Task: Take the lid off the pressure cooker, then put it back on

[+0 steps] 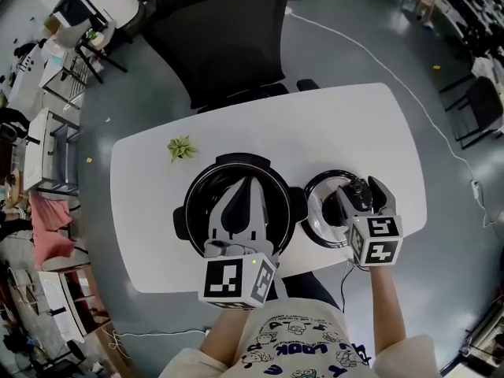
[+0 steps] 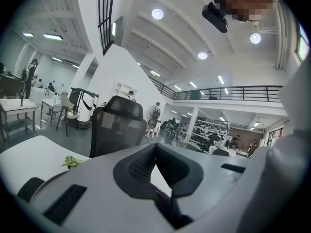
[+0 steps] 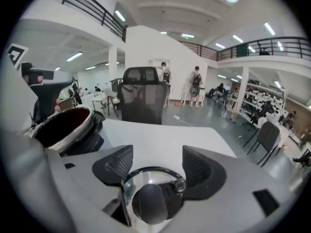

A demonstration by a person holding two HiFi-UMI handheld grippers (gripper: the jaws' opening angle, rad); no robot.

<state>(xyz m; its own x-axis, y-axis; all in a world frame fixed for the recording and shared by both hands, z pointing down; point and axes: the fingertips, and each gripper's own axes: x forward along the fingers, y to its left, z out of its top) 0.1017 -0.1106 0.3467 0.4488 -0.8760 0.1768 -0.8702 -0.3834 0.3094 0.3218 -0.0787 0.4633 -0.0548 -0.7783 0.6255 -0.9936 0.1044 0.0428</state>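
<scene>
The round black pressure cooker [image 1: 198, 203] stands open on the smooth white table [image 1: 354, 124], its shiny steel lid [image 1: 318, 211] flat beside it. The left gripper [image 1: 250, 181], pinched shut and empty, hangs over the cooker; the right gripper [image 1: 361, 189] holds its ribbed pads [image 3: 116, 164] wide apart above the lid's rounded black knob [image 3: 148, 204].

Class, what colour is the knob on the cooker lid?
The knob is black, clearest in the right gripper view.

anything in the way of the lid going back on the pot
Yes: the shut left gripper hangs over the open pot, where the lid beside it must land. Nothing else shows between lid and pot.
</scene>
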